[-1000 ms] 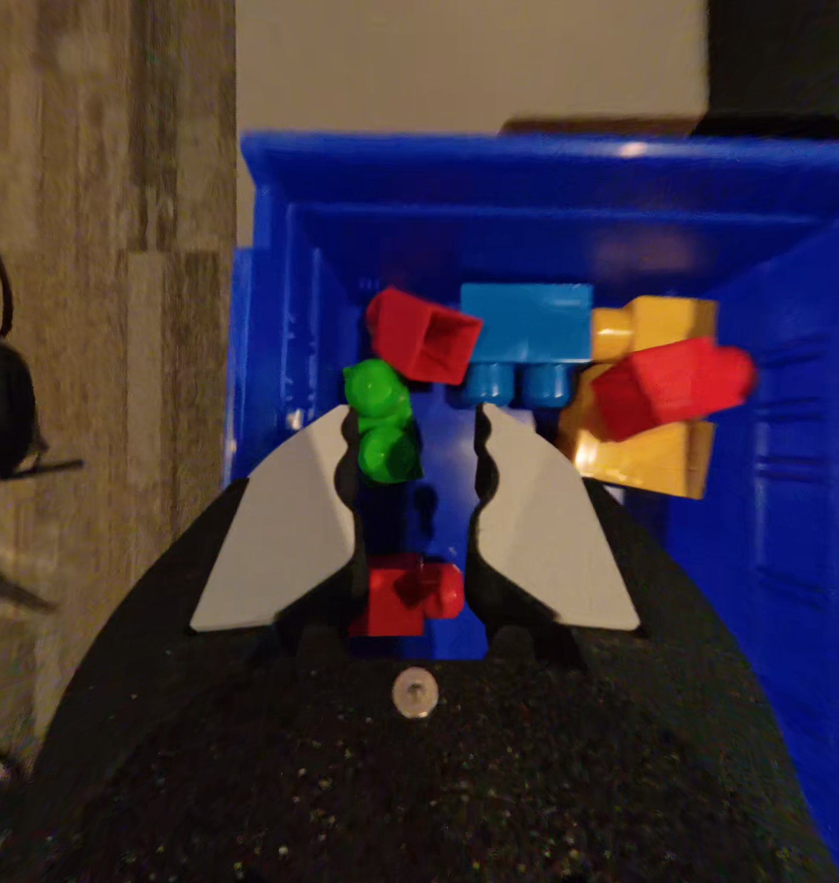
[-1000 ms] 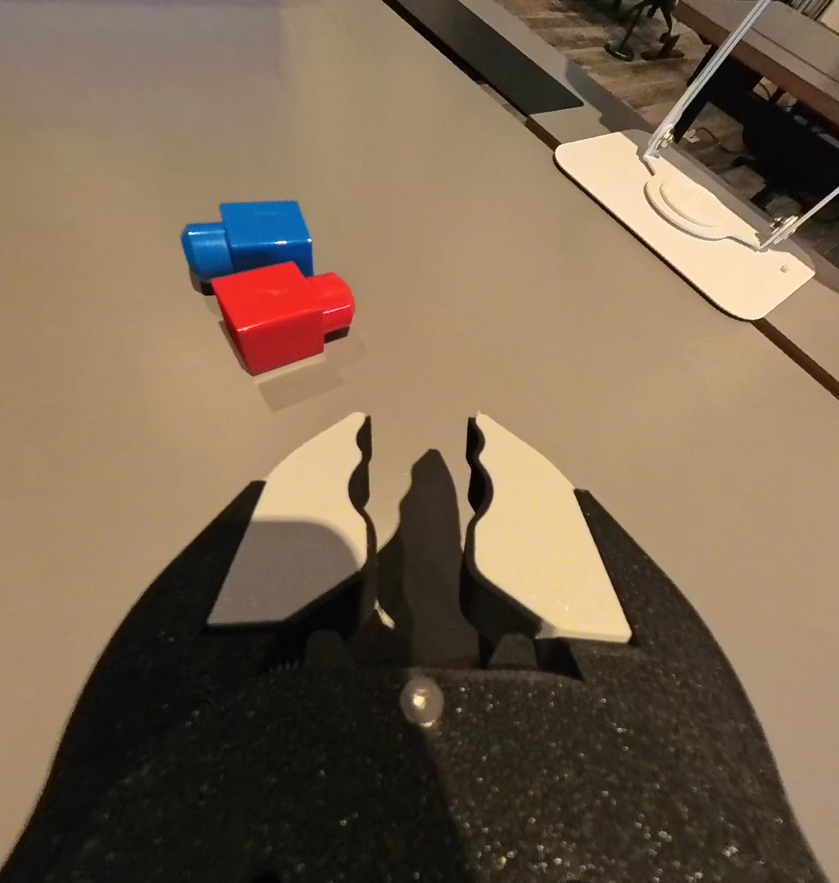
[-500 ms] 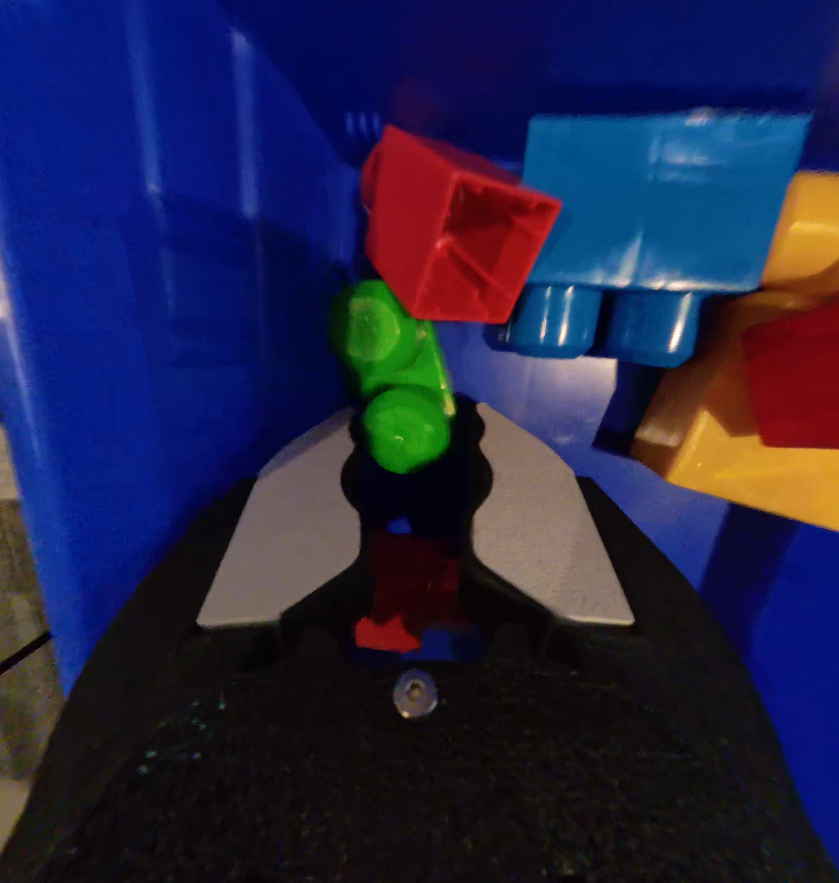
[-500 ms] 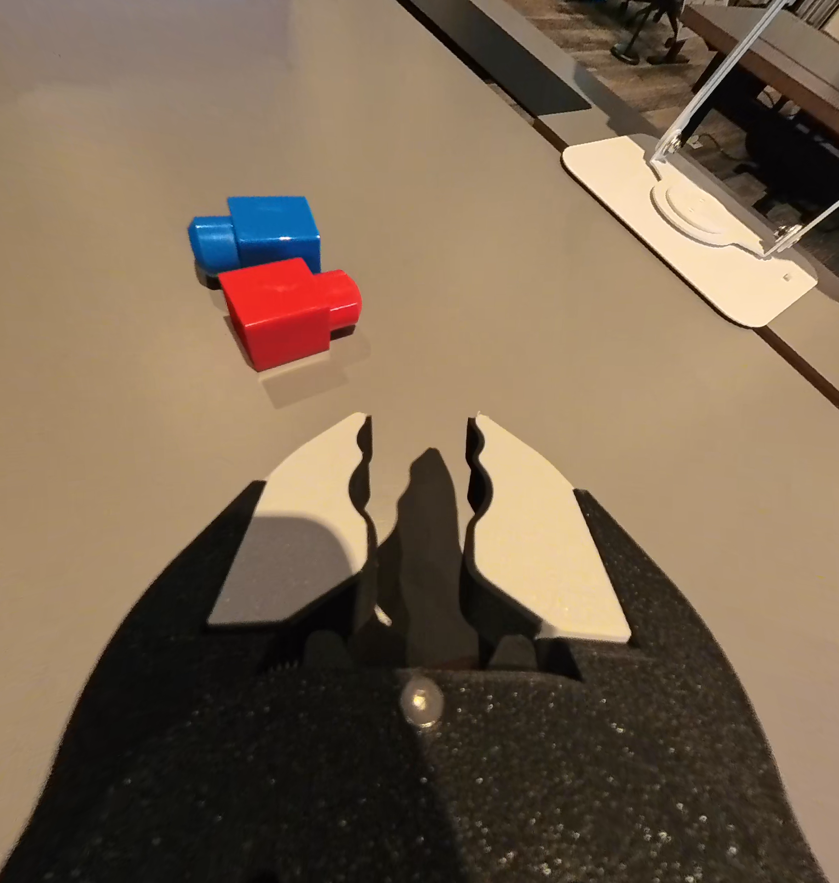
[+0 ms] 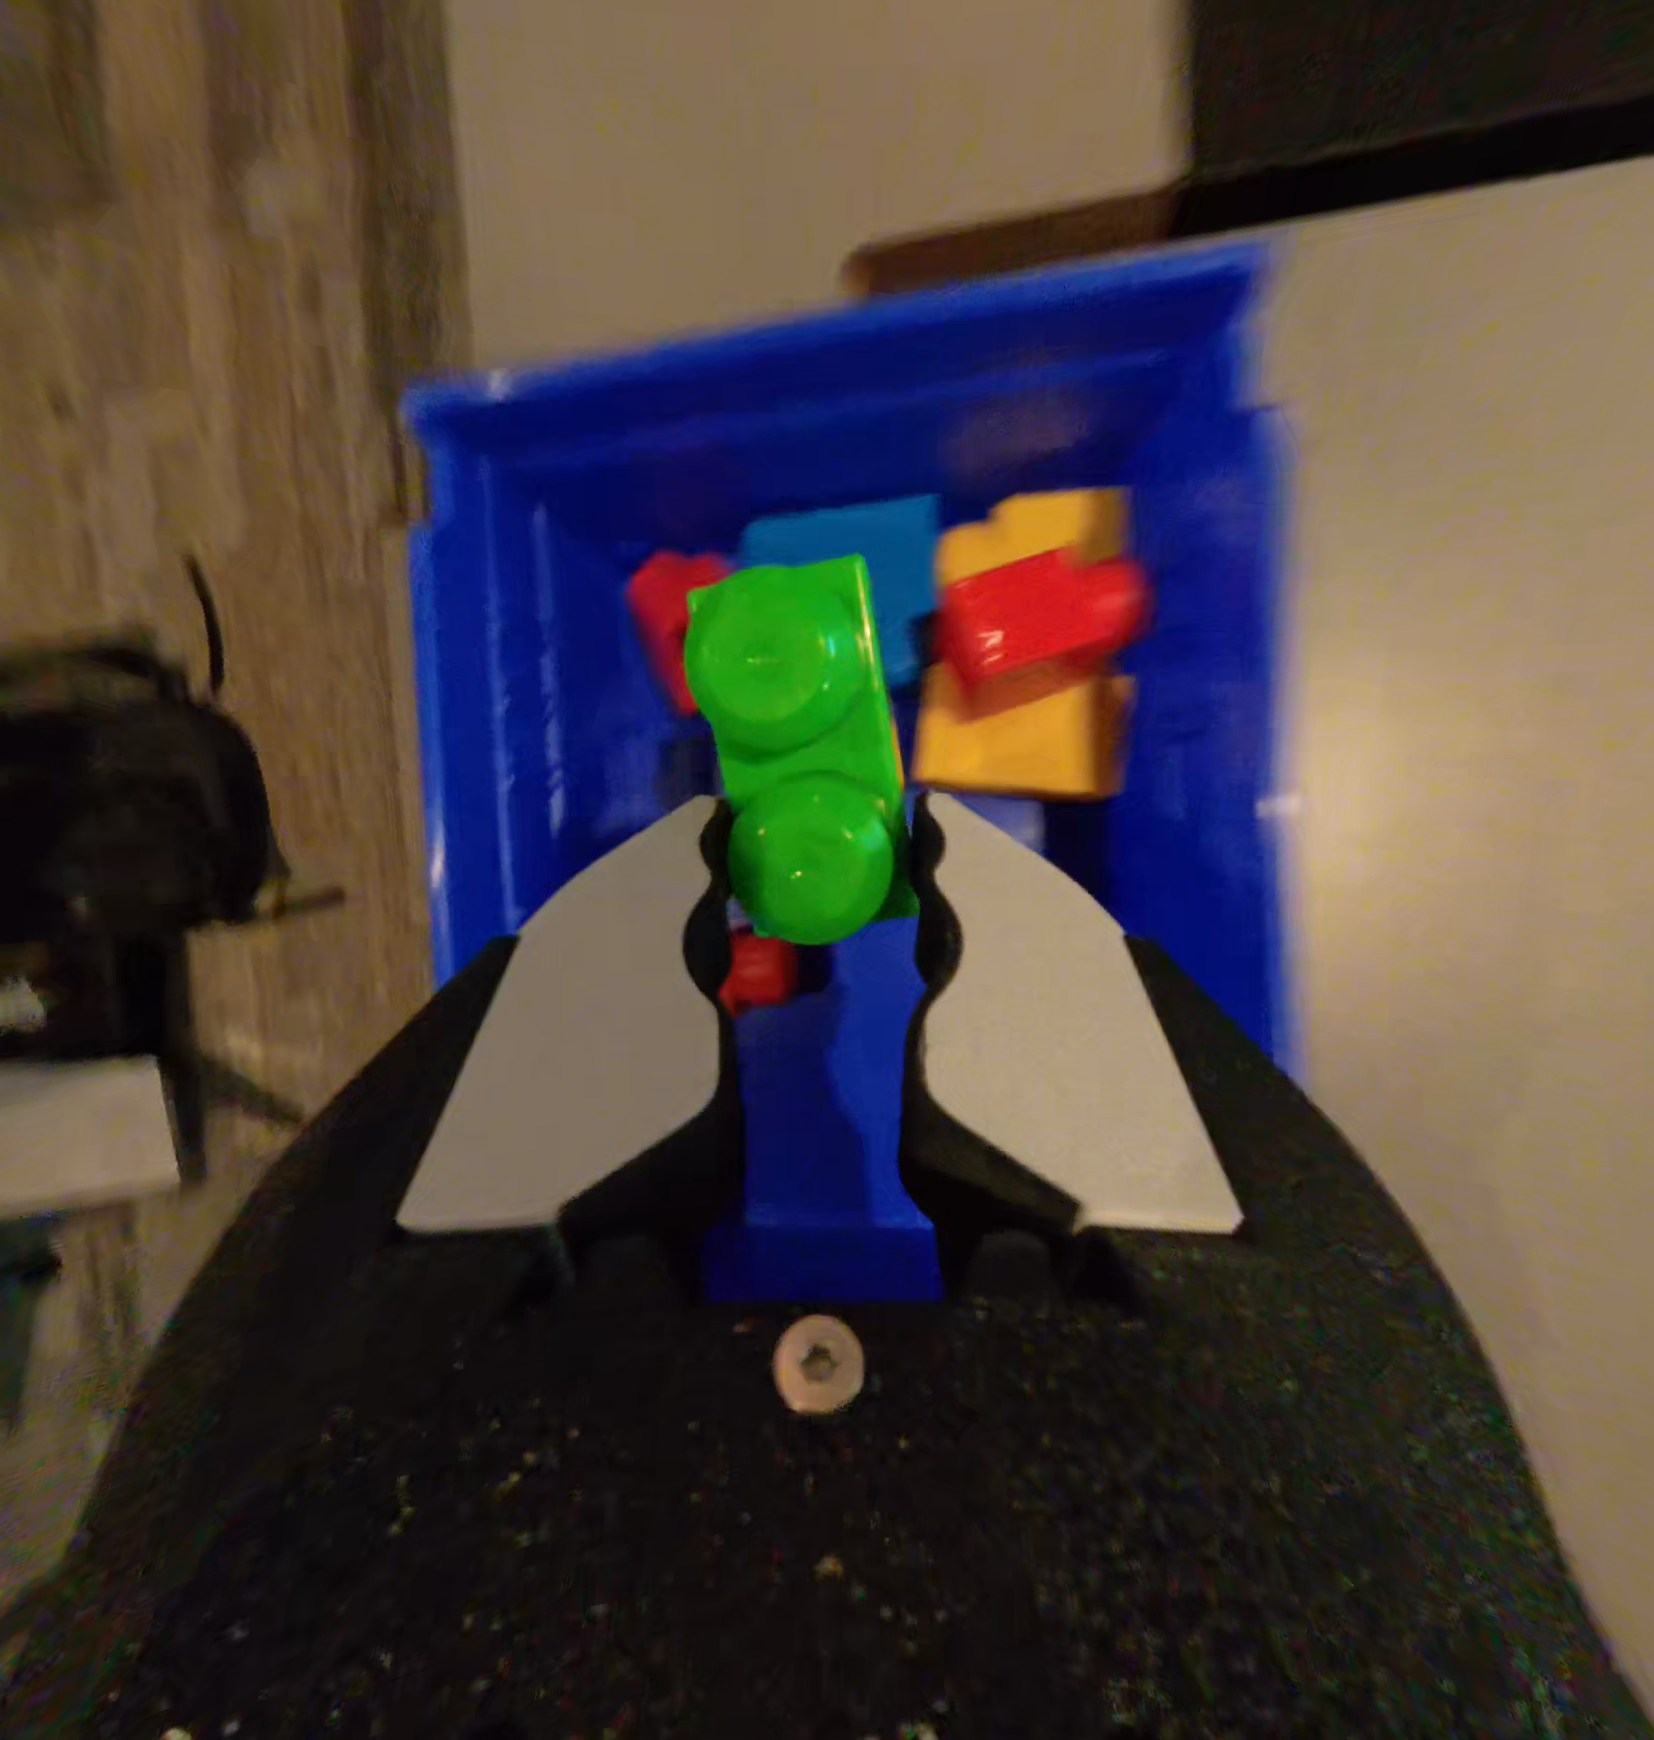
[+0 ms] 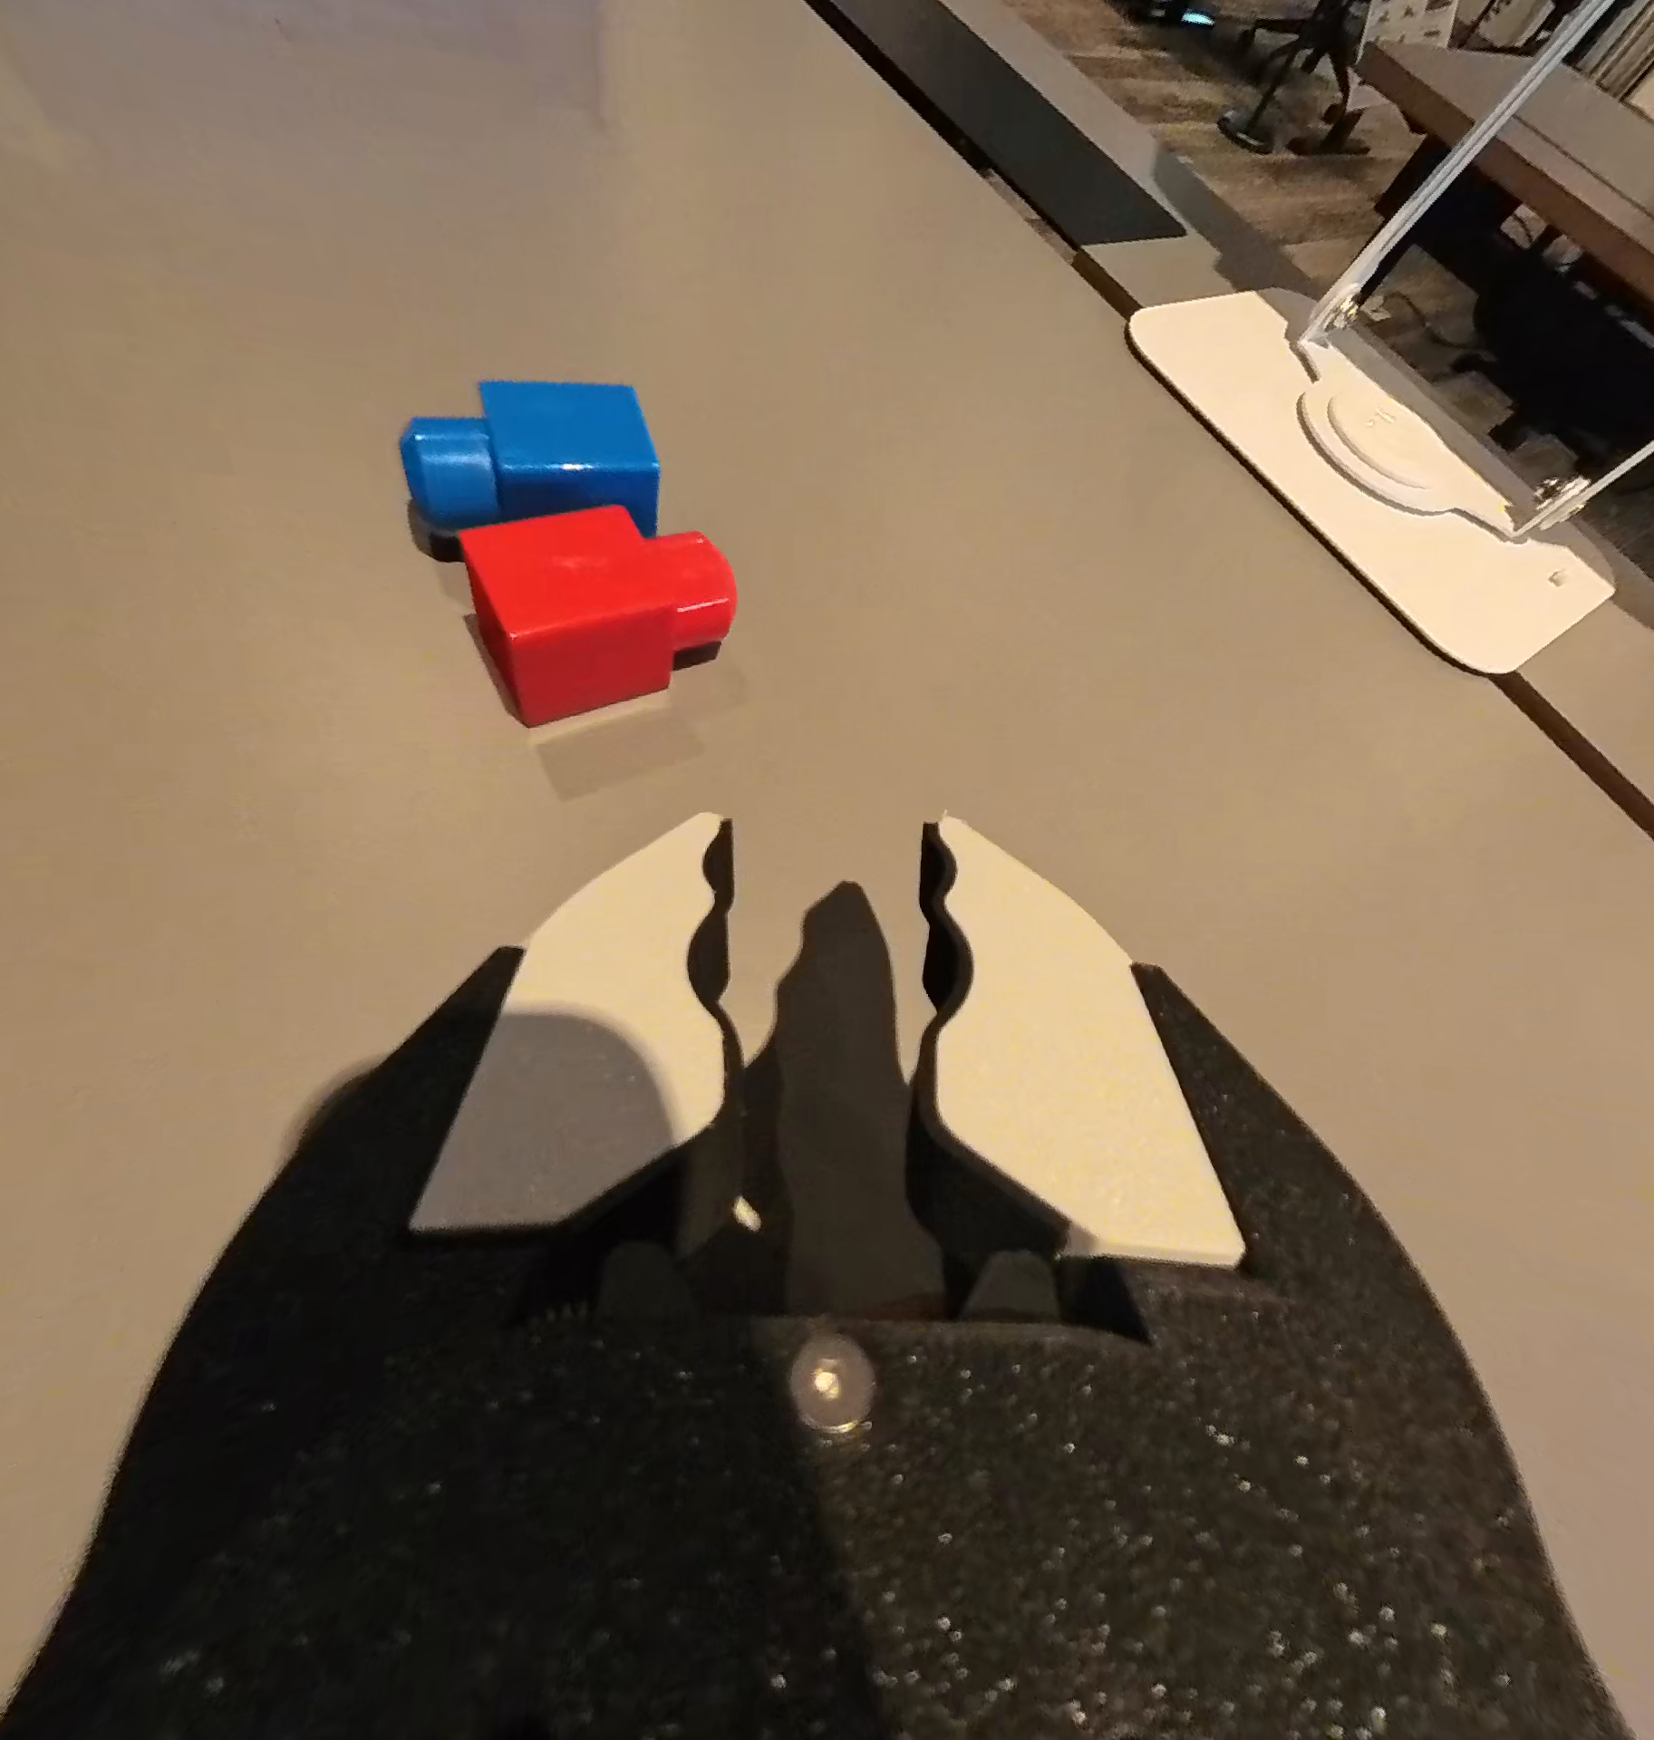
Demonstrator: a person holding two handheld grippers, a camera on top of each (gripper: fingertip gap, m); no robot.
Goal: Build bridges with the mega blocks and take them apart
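My left gripper (image 5: 815, 829) is shut on a green two-stud block (image 5: 790, 725) and holds it above a blue bin (image 5: 484, 659). The bin holds red blocks (image 5: 1039, 621), a yellow block (image 5: 1020, 744), a blue block (image 5: 860, 537) and a small red block (image 5: 757, 970) near its front. My right gripper (image 6: 827, 829) is open and empty, low over the grey table (image 6: 992, 584). A red one-stud block (image 6: 587, 612) and a blue one-stud block (image 6: 540, 461) lie on their sides, touching, ahead and to its left.
A white flat base with a clear acrylic stand (image 6: 1388, 461) sits at the table's right edge. A dark object (image 5: 98, 800) stands on the floor left of the bin. Wood-look floor (image 5: 192, 282) lies beyond the table edge. Some 60 cm of space lies between my two pairs of fingers.
My left gripper went down into the bin, closed on the green block and lifted it up out of the bin. The right gripper drifted slightly; its blocks did not move.
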